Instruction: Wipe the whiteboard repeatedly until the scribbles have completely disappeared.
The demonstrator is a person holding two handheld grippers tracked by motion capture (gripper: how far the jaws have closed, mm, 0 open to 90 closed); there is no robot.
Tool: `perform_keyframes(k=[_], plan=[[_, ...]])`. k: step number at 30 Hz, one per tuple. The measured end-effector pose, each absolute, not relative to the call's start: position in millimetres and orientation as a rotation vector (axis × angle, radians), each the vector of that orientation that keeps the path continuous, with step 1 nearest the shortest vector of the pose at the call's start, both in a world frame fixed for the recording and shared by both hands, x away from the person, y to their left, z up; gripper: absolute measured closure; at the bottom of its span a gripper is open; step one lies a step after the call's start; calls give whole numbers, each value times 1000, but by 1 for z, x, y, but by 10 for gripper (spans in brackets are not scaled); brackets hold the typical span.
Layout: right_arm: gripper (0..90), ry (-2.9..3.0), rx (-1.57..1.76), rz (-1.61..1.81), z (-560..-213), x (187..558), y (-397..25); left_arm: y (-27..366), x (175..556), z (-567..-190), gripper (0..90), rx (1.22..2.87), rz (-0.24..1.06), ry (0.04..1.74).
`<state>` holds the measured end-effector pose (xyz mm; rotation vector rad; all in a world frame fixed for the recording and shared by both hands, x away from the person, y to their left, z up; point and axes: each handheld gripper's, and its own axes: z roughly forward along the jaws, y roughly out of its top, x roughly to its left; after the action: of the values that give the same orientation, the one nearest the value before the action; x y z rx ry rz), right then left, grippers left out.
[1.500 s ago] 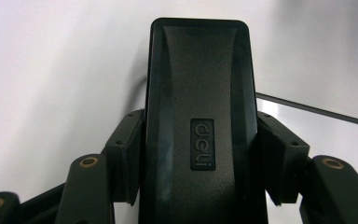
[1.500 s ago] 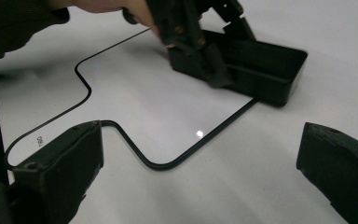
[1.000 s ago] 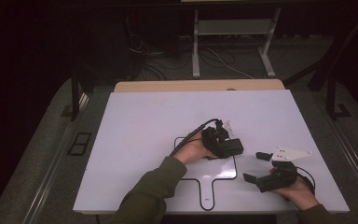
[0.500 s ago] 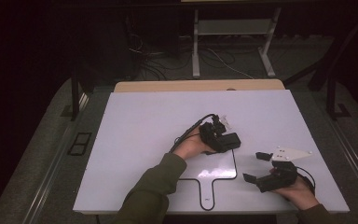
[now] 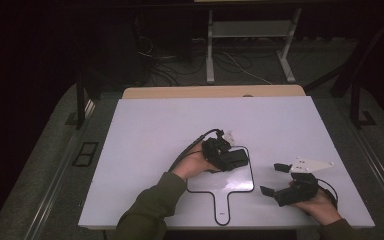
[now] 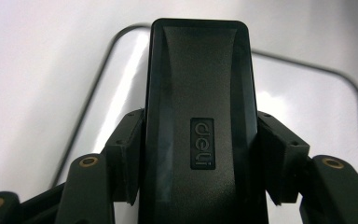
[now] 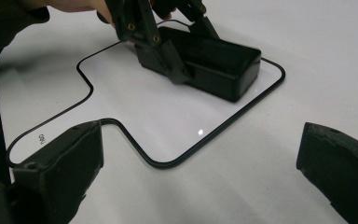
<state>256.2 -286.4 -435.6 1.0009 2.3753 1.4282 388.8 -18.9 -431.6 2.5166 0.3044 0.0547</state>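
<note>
The left gripper (image 5: 232, 159) pinches a black box (image 6: 199, 121) marked "deli" between its 2 jaws, holding it inside the black outline (image 5: 252, 172) drawn on the white table (image 5: 145, 130), near the outline's far corner. The right gripper (image 5: 276, 179) sits just outside the outline's right edge, jaws spread wide and holding nothing.

The box (image 5: 232, 158) is set on the desk (image 5: 145, 130), inside the outlined shape (image 5: 252, 185) at its 1 o'clock corner.
</note>
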Motion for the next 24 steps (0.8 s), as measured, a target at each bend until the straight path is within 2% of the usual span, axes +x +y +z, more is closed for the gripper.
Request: perform_keyframes(k=[4, 8, 17, 24], plan=[[0, 2377, 999, 1427, -436, 257, -286, -4, 397, -432, 394, 2496, 70, 377], [0, 2377, 999, 1428, -436, 257, -287, 2, 398, -432, 394, 2492, 79, 393], [0, 2376, 998, 1429, -436, 257, -287, 7, 384, -429, 394, 2450, 12, 396], [0, 2378, 1001, 1428, -436, 257, -287, 18, 382, -417, 394, 2418, 28, 423]])
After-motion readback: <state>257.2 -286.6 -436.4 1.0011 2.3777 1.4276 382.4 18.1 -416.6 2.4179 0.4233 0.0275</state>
